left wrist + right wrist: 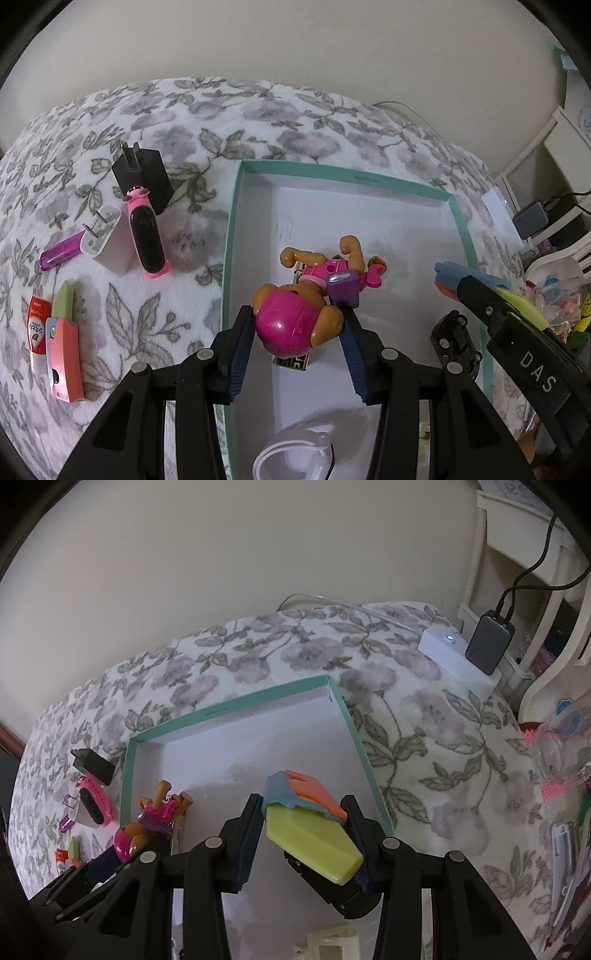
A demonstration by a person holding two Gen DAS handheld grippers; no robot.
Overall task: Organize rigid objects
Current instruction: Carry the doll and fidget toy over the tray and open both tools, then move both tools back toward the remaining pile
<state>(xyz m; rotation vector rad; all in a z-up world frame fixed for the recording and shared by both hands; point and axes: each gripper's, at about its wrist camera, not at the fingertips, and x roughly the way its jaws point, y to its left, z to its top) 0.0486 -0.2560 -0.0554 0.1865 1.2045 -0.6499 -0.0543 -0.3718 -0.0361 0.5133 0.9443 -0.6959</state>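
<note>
My left gripper (299,332) was clamped on the pink helmeted head of a toy dog (303,306), whose body lay on the white floor of the teal-rimmed box (231,236). My right gripper (303,834) was clamped on a yellow-green, blue and orange folding cutter (306,823), held over the box's right half. A white band (295,454) lay nearest in the box. Beyond the left rim, on the floral blanket (155,317), lay a second cutter (64,332), a red tube (37,325), a white plug (107,240), a pink watch (147,236) and, farthest, a black adapter (142,177).
</note>
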